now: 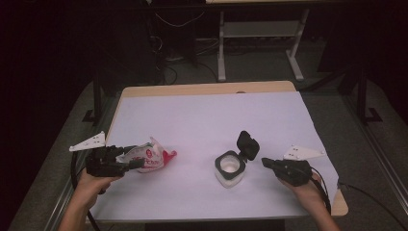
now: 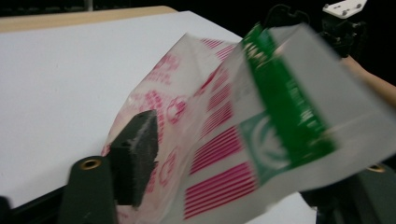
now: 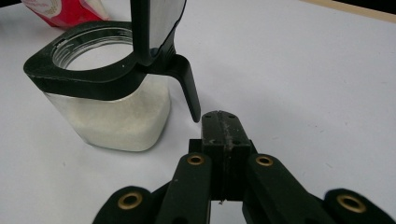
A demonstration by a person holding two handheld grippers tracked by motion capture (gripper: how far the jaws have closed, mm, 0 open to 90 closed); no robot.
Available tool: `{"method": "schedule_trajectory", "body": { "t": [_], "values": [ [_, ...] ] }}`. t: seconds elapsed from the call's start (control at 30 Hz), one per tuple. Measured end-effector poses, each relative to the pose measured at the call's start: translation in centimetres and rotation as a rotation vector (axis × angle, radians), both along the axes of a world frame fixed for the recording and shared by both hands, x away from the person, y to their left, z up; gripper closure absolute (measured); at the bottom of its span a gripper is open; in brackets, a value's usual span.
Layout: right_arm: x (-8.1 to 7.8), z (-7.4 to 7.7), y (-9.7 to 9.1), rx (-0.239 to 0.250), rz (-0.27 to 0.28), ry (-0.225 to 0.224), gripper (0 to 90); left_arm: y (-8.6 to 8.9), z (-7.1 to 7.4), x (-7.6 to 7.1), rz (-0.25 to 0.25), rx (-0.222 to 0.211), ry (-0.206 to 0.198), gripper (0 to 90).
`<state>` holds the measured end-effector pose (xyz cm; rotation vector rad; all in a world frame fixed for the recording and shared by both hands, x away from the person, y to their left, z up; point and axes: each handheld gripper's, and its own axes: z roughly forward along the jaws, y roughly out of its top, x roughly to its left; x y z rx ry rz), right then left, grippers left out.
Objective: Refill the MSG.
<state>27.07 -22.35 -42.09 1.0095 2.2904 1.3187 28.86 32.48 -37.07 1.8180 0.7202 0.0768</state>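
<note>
Mostly, the room beyond the table (image 1: 207, 120) was lost in darkness; only the white legs of another table (image 1: 222, 48), some cables and grey floor could be made out. One table was seen, its wooden top covered by a white sheet (image 1: 202, 115). The far side of the bag (image 2: 261, 121) was blurred in the left gripper view, and its print could not be read.

Two things lay on the sheet, with the jar (image 1: 229, 168) taken as landmark. One red-and-white bag (image 1: 151, 156), with a green panel, lay well to the jar's left. One clear jar, black-collared and partly filled with white grains, stood with its black lid (image 1: 248, 144) hinged upright.

Two grippers were counted. The left gripper (image 1: 127, 159) was held at the bag's left end, far left of the jar; its jaws stood apart around the bag, one pad (image 2: 137, 156) close to the film, though contact could not be told. The right gripper (image 1: 267, 162) was held just right of the jar, its jaws closed on nothing, tips (image 3: 222, 123) near the lid's tab (image 3: 189, 91).
</note>
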Motion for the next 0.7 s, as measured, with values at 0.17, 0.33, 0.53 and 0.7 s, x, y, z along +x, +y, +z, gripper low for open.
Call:
{"method": "schedule_trajectory", "body": {
  "t": [0.17, 0.33, 0.53, 0.7],
  "values": [
    [0.0, 0.0, 0.0, 0.000, 0.001, 0.000, 90.0, -0.2, 1.1, 0.1, -0.005, 0.004, -0.023, 23.9],
    [0.0, 0.0, -0.1, -0.001, 0.000, -0.004, 90.0, -0.5, 2.2, 0.1, -0.012, 0.006, -0.049, 21.5],
    [0.1, 0.0, -0.1, -0.002, 0.001, -0.004, 90.0, -0.8, 4.1, 0.5, -0.022, 0.008, -0.082, 19.9],
    [0.1, 0.0, -0.1, -0.001, -0.001, -0.003, 89.9, -0.6, 5.8, 1.8, -0.004, 0.000, -0.111, 19.7]
  ]
}}
